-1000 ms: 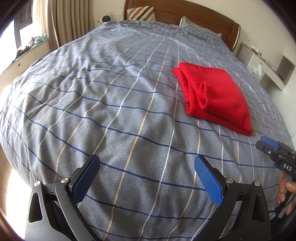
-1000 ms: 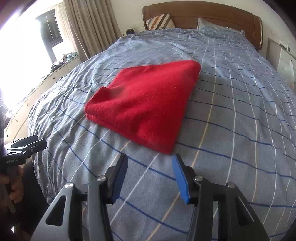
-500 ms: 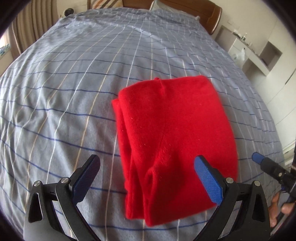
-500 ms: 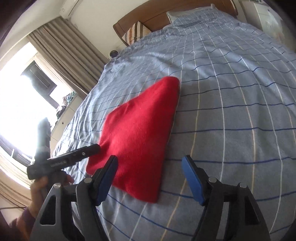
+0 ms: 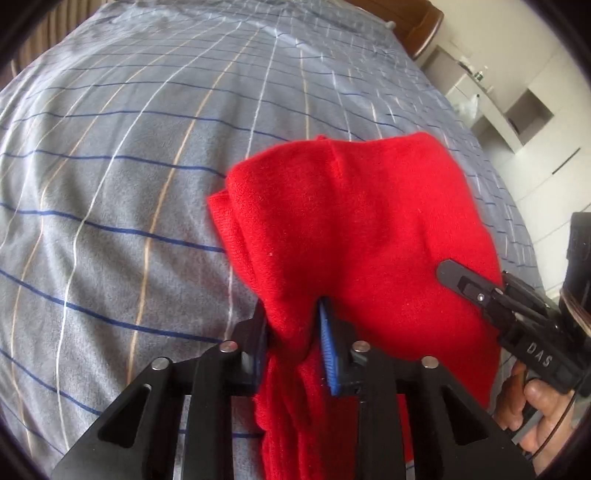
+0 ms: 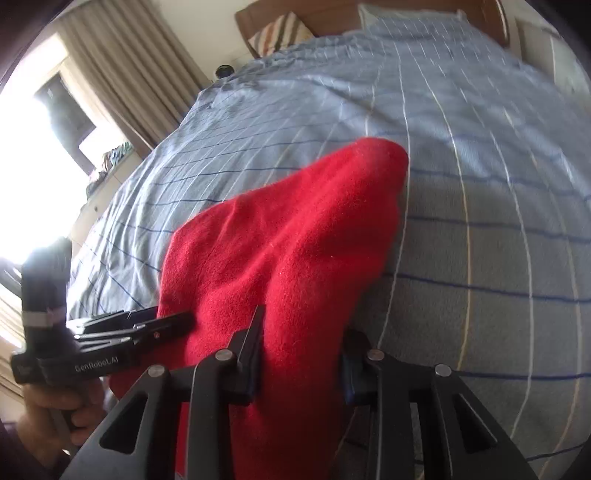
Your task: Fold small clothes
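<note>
A folded red fleece garment lies on the blue-grey checked bed cover. My left gripper is closing on the garment's near left corner, and a bunch of red fabric is pinched between its blue pads. My right gripper comes in from the right onto the cloth's near right side. In the right wrist view the same garment fills the gap of the right gripper, whose jaws are closing on the near edge. The left gripper reaches into the cloth's left side there.
The bed cover stretches far and wide around the garment. A striped pillow leans at the wooden headboard. Curtains and a bright window are to the left, white shelves to the right. A hand holds each gripper.
Both grippers moved in over the red garment's near edge. Their jaws went from wide open to closed on the fabric, which is now bunched at the near corners.
</note>
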The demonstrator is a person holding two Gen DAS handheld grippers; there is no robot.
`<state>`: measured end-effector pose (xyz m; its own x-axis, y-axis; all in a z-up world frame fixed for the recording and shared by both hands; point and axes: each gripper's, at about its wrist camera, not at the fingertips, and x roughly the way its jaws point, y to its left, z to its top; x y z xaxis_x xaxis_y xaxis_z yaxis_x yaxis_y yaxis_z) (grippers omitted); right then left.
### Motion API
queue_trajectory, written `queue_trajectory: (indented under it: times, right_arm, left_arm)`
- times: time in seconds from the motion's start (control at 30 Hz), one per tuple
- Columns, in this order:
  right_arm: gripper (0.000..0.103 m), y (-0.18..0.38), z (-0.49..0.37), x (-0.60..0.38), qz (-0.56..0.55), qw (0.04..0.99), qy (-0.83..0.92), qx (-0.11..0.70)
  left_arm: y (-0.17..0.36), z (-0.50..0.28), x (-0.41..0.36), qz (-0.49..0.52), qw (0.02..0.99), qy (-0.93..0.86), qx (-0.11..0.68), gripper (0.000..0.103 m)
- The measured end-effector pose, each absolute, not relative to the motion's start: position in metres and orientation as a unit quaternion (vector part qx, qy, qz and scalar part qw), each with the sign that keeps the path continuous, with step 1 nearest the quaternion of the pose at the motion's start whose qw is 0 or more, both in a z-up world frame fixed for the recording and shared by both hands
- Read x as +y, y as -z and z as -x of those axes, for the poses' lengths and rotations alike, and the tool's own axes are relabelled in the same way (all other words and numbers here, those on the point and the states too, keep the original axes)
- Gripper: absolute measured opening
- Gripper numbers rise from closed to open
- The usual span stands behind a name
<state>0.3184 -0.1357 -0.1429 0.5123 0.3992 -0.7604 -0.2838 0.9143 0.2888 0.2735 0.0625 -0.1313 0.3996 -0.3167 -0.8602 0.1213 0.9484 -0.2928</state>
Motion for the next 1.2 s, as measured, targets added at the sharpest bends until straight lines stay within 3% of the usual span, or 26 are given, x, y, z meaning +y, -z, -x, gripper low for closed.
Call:
queue_trajectory:
  times: [0.1, 0.23, 0.3, 0.33, 0.37, 0.47, 0.53, 0.63, 0.87, 1.2]
  right_arm:
    - [0.029, 0.114, -0.295, -0.115, 0.021, 0.897, -0.193, 0.398]
    - [0.029, 0.071, -0.275, -0.124, 0.036, 0.919, -0.197, 0.341]
    - [0.031, 0.064, -0.285, -0.141, 0.007, 0.917, -0.193, 0.350]
    - [0.034, 0.067, -0.293, -0.153, -0.015, 0.912, -0.188, 0.364]
    - [0.045, 0.075, -0.302, -0.164, -0.037, 0.904, -0.179, 0.387]
    - [0.079, 0.104, -0.304, -0.207, -0.076, 0.889, -0.117, 0.436]
    - [0.084, 0.112, -0.287, -0.229, -0.078, 0.891, -0.094, 0.438]
    - [0.095, 0.108, -0.250, -0.245, -0.053, 0.898, -0.078, 0.430]
    - [0.103, 0.071, -0.148, -0.228, 0.009, 0.916, -0.082, 0.392]
    - [0.103, 0.038, -0.065, -0.195, 0.011, 0.923, -0.068, 0.378]
  left_arm:
    - [0.105, -0.263, 0.055, 0.076, 0.851, 0.143, 0.500, 0.019]
    - [0.064, -0.253, 0.051, 0.092, 0.868, 0.170, 0.457, 0.021]
    - [0.061, -0.257, 0.043, 0.076, 0.872, 0.158, 0.457, 0.040]
    - [0.067, -0.262, 0.038, 0.060, 0.870, 0.142, 0.468, 0.068]
    - [0.074, -0.264, 0.035, 0.039, 0.871, 0.117, 0.476, 0.080]
    - [0.084, -0.248, 0.031, -0.026, 0.884, 0.072, 0.461, 0.081]
    - [0.081, -0.223, 0.031, -0.056, 0.895, 0.066, 0.438, 0.084]
    - [0.067, -0.180, 0.026, -0.091, 0.915, 0.050, 0.391, 0.101]
    - [0.029, -0.097, 0.012, -0.090, 0.930, -0.009, 0.356, 0.103]
    - [0.008, -0.031, 0.008, -0.073, 0.924, -0.027, 0.375, 0.103]
